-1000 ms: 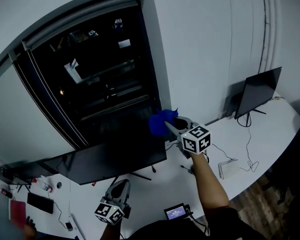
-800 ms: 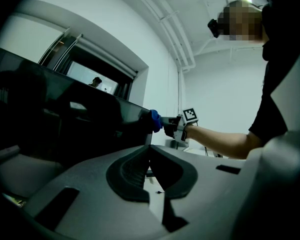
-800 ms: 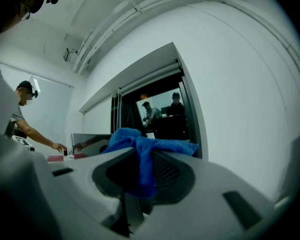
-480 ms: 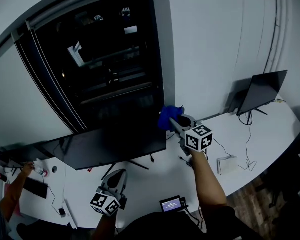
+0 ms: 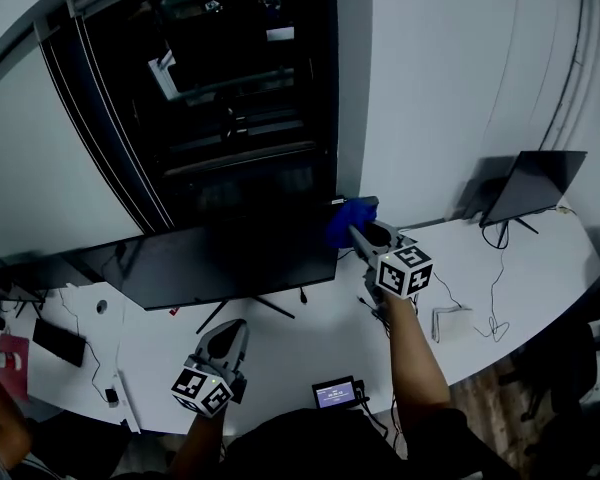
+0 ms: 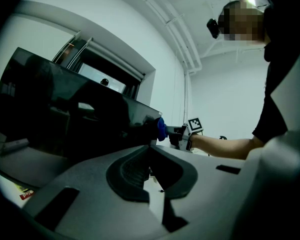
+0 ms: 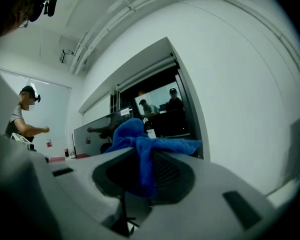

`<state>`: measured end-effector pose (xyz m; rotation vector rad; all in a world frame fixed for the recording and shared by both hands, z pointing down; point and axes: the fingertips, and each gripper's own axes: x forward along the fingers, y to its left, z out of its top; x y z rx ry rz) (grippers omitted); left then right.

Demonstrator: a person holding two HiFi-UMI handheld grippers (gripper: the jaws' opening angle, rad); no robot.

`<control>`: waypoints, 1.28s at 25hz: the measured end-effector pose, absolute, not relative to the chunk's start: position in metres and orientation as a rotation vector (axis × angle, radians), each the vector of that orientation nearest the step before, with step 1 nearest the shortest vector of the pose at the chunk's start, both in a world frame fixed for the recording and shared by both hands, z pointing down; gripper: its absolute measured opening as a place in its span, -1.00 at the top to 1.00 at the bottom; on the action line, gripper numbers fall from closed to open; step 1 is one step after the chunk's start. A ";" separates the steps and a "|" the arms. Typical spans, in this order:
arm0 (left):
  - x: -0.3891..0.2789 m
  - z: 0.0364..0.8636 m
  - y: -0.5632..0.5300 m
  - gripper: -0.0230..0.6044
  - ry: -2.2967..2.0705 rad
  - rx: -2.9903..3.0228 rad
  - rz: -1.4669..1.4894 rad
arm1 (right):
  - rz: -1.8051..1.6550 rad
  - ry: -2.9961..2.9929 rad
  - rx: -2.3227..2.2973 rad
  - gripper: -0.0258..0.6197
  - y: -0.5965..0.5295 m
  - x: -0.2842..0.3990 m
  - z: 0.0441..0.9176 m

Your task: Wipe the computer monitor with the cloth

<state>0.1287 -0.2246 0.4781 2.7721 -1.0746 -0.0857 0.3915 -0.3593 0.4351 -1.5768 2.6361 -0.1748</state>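
Note:
The wide black monitor [image 5: 210, 263] stands on the white desk [image 5: 300, 353]. My right gripper [image 5: 365, 236] is shut on a blue cloth [image 5: 350, 220], which it holds at the monitor's upper right corner. In the right gripper view the cloth [image 7: 140, 144] bunches out of the jaws of my right gripper [image 7: 142, 159], and the monitor [image 7: 92, 131] shows edge-on to the left. My left gripper [image 5: 235, 333] hangs low over the desk in front of the monitor's stand, shut and empty. From my left gripper [image 6: 149, 156], the monitor [image 6: 65, 119] and the cloth [image 6: 161, 129] are ahead.
A second, smaller monitor [image 5: 535, 186] stands at the desk's far right with cables. A small lit device [image 5: 337, 395] sits at the front edge and a white box [image 5: 453, 325] to its right. A dark window [image 5: 230, 98] is behind. Another person [image 7: 25, 116] is at the left.
The head view has swung, so everything sits differently in the frame. The right gripper with the cloth stays by the monitor's upper right corner. The other person's arm has dropped to the bottom left corner.

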 end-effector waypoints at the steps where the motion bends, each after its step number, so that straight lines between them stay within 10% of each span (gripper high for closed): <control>1: 0.128 0.479 -0.224 0.95 -1.076 2.773 -0.087 | -0.182 2.637 -1.576 0.66 -0.359 0.391 0.438; 32: 0.110 0.505 -0.220 0.95 -1.153 2.696 -0.061 | -0.479 2.676 -1.625 0.66 -0.363 0.384 0.566</control>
